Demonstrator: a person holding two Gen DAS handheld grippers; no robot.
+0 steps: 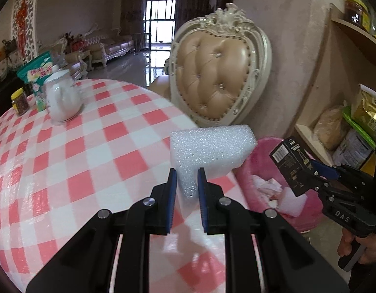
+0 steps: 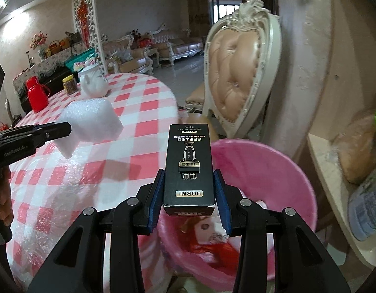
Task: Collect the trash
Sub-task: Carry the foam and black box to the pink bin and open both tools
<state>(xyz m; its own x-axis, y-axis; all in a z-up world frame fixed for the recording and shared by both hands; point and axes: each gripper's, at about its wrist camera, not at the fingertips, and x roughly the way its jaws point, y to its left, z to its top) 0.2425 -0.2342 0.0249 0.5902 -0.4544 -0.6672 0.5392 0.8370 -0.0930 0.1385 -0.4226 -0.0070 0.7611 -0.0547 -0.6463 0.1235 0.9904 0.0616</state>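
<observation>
My left gripper (image 1: 186, 173) is shut on a white foam block (image 1: 212, 151) and holds it above the right edge of the red-checked table (image 1: 78, 161). The foam block also shows in the right wrist view (image 2: 90, 122), with the left gripper (image 2: 68, 128) on it. My right gripper (image 2: 189, 175) is shut on a black DORMI box (image 2: 189, 163) and holds it over the pink bin (image 2: 273, 171). In the left wrist view the black box (image 1: 293, 163) hangs over the pink bin (image 1: 266, 156), which holds white paper scraps.
A cream and tan armchair (image 1: 217, 73) stands behind the bin. A white teapot (image 1: 62, 97), a green packet (image 1: 37, 73) and a yellow-lidded jar (image 1: 19, 100) stand at the far side of the table; a red flask (image 2: 36, 94) too. Shelves with goods (image 1: 346, 127) rise on the right.
</observation>
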